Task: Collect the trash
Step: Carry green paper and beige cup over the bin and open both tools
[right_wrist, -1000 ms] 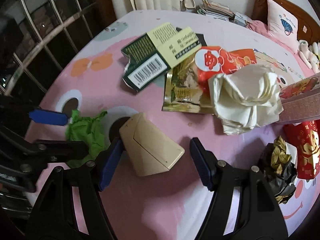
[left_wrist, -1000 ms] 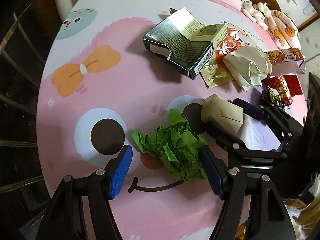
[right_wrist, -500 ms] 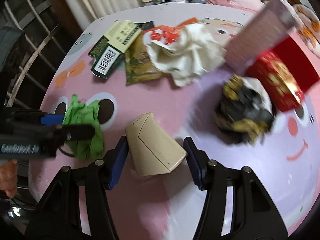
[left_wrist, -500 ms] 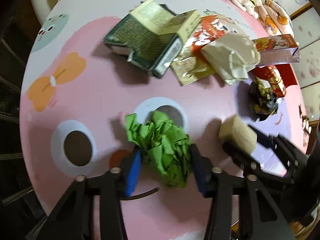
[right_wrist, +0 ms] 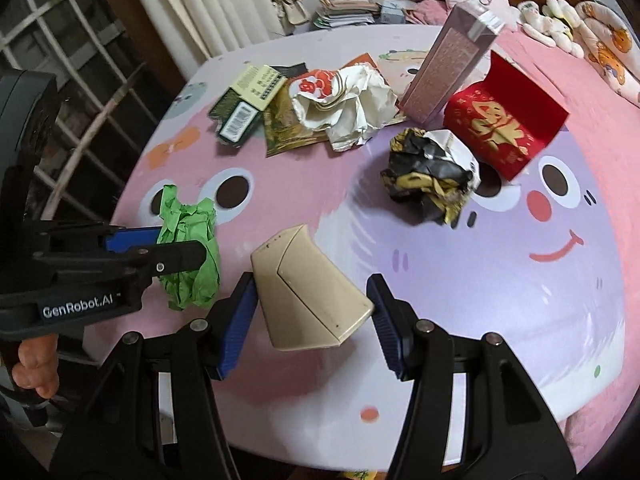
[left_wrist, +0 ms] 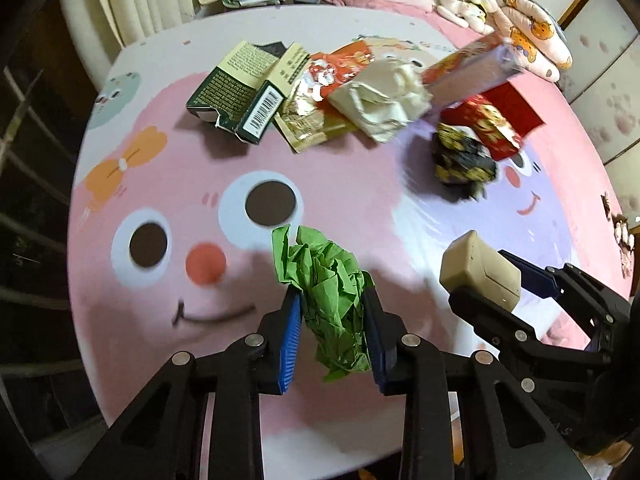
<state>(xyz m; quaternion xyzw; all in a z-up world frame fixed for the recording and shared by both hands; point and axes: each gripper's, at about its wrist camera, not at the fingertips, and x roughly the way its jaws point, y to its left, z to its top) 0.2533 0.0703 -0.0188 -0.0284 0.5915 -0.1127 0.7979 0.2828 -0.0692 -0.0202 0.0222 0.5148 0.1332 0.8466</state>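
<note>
My left gripper (left_wrist: 331,304) is shut on a crumpled green paper wad (left_wrist: 328,292) and holds it above the round cartoon table (left_wrist: 160,176). The wad also shows in the right wrist view (right_wrist: 190,248). My right gripper (right_wrist: 310,292) is shut on a beige cardboard box (right_wrist: 308,292), lifted off the table; the box also shows in the left wrist view (left_wrist: 480,270).
More trash lies at the table's far side: a dark green carton (left_wrist: 240,96), a gold-and-red wrapper (left_wrist: 316,108), crumpled white paper (left_wrist: 380,100), a black-and-yellow crumpled ball (right_wrist: 430,176), a red packet (right_wrist: 500,132) and a tall mauve box (right_wrist: 452,64). A bed with pillows lies beyond.
Both grippers closed on their items and lifted them off the table, pulling back towards the near edge. The green wad and the beige box now hang above the surface.
</note>
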